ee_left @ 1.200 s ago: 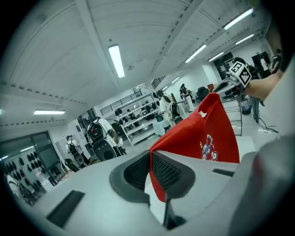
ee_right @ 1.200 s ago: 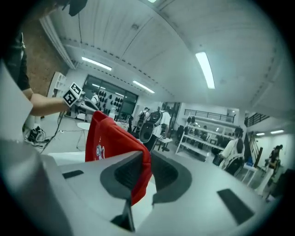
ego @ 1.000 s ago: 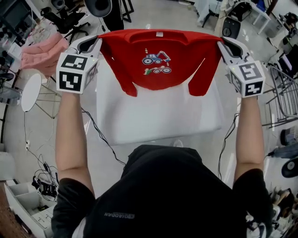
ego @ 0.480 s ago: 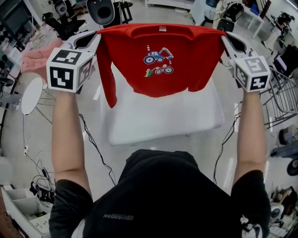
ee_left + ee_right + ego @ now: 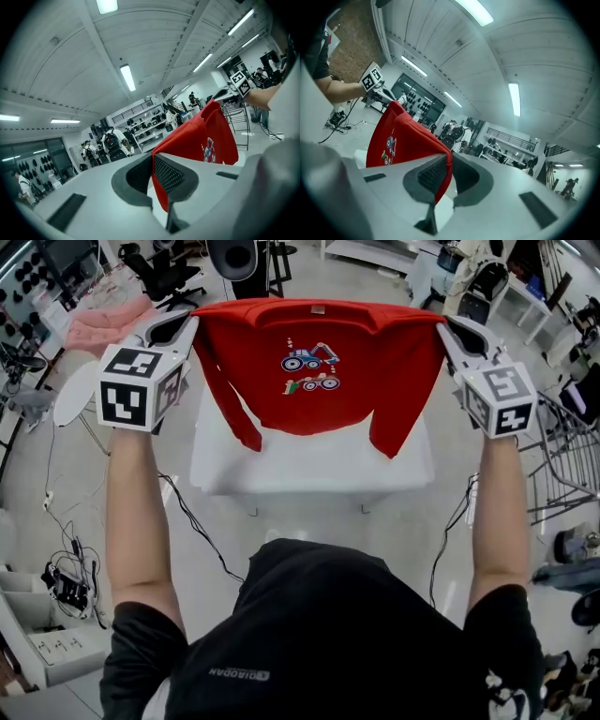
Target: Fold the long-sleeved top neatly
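A red long-sleeved top with a tractor print hangs stretched by its shoulders between my two grippers, above a white table. My left gripper is shut on the top's left shoulder. My right gripper is shut on its right shoulder. Both sleeves dangle loose beside the body. In the left gripper view the red cloth is pinched between the left gripper's pads. The right gripper view shows the red fabric clamped in the right gripper.
A pink cloth lies on a surface at the far left, with a round white stool near it. A metal rack stands at the right. Cables lie on the floor at the left. Chairs stand behind the table.
Both grippers have lifted the top higher off the table. Its hem and sleeves have swung and now hang free above the tabletop. Both grips are unchanged.
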Tool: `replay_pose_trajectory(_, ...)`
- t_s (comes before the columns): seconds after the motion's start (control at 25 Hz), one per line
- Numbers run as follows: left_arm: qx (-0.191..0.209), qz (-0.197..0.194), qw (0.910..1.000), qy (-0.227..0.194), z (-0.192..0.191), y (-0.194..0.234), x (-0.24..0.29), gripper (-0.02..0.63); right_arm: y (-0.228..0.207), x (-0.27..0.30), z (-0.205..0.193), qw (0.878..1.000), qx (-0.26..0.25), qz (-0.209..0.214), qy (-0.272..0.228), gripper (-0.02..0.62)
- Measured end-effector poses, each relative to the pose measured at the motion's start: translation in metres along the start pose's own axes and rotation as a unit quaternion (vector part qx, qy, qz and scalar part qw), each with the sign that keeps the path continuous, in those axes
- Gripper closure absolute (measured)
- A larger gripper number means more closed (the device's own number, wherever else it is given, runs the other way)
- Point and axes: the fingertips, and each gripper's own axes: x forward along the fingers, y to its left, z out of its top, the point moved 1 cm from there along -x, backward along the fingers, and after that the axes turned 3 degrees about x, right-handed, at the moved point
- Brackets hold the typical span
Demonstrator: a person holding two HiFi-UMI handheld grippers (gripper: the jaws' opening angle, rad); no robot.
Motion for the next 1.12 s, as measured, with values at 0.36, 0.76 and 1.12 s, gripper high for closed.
replay_pose_trajectory(0.36, 0.000, 0.018, 0.9998, 0.005, -0.010, -0.071, -0.118, 0.591, 0.056, -0.115, -0.004, 0.999, 0.001, 0.045, -0.019, 0.555)
replay_pose_trajectory(0.76, -0.033, -0.012, 0.9979, 0.055, -0.046, -0.076, -0.090, 0.591, 0.072, -0.096, -0.040, 0.996, 0.048, 0.071, 0.014, 0.554)
replay_pose_trajectory(1.12, -0.068, -0.077, 0.9863, 0.129, -0.149, -0.051, 0.052, 0.589, 0.091, 0.028, -0.129, 0.988, 0.070, 0.052, 0.130, 0.554)
